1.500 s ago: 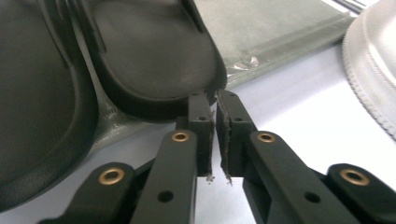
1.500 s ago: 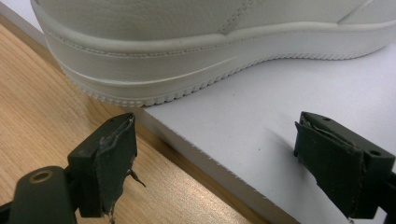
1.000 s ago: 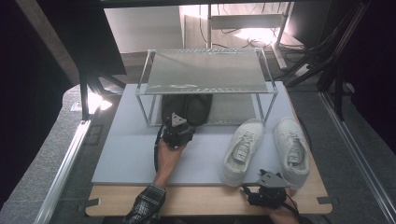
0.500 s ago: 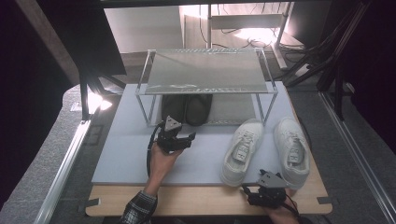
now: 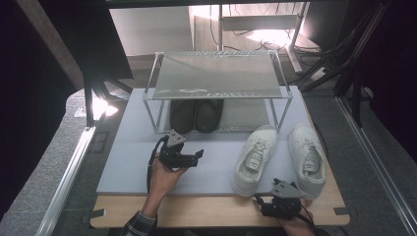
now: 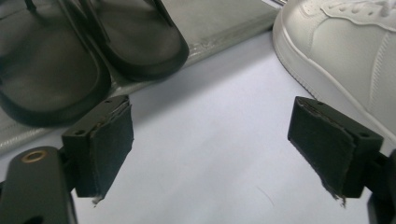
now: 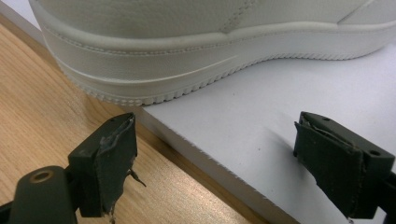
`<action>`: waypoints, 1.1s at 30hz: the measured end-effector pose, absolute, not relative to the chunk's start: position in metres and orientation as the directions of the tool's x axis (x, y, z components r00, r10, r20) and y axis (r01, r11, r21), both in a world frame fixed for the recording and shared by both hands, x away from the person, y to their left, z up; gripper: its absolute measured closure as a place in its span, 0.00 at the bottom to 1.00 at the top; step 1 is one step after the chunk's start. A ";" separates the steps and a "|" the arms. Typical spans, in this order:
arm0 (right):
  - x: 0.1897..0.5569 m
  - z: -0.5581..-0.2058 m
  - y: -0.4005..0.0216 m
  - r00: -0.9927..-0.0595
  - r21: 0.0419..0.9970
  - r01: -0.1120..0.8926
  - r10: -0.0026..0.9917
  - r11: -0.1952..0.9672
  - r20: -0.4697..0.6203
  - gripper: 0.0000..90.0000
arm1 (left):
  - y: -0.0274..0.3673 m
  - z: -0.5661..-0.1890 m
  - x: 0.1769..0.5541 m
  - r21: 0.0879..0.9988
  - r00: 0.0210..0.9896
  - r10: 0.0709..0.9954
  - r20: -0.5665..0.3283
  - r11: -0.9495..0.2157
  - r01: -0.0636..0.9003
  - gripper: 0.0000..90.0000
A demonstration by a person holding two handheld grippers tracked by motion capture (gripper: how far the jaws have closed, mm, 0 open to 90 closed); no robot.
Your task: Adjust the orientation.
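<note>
Left gripper [image 5: 189, 160] jaws just opened, empty, beside black rubber slide sandals [image 5: 195, 115]: light, flexible; pinch at strap. Right gripper [image 5: 275, 204] spread.

— Any lettering to read from where I'm working?
— None: no brand, label or number legible on anything in front of me, not even at twelve o'clock.
</note>
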State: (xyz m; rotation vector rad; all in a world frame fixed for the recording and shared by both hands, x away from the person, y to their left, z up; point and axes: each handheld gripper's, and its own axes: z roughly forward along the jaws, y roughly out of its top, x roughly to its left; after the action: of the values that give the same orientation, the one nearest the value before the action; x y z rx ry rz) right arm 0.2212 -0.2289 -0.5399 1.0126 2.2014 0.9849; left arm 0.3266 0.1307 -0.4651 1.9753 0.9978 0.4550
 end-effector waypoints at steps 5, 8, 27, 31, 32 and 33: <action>0.221 -0.540 -0.229 -0.586 0.784 0.418 0.796 0.460 -0.154 0.15 | 0.138 -0.469 0.317 0.819 0.605 0.794 -0.063 -0.305 0.486 0.14; 0.221 -0.540 -0.229 -0.584 0.783 0.418 0.796 0.461 -0.157 0.15 | 0.143 -0.471 0.310 0.823 0.595 0.800 -0.072 -0.290 0.488 0.13; 0.221 -0.540 -0.229 -0.585 0.786 0.420 0.797 0.455 -0.149 0.15 | 0.170 -0.507 0.274 0.817 0.541 0.838 -0.079 -0.257 0.517 0.13; 0.222 -0.540 -0.230 -0.587 0.787 0.419 0.797 0.452 -0.145 0.15 | 0.173 -0.518 0.266 0.813 0.530 0.845 -0.069 -0.260 0.521 0.13; 0.222 -0.540 -0.230 -0.587 0.787 0.419 0.797 0.452 -0.145 0.15 | 0.173 -0.520 0.265 0.811 0.527 0.847 -0.067 -0.262 0.524 0.13; 0.222 -0.540 -0.230 -0.587 0.788 0.420 0.797 0.451 -0.144 0.15 | 0.174 -0.522 0.264 0.807 0.526 0.848 -0.065 -0.265 0.527 0.13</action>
State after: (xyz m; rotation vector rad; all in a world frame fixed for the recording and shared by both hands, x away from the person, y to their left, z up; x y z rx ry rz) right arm 0.2216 -0.2301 -0.5396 1.0155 2.2027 0.9935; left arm 0.2637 0.1736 -0.5224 1.9410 1.1226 0.4920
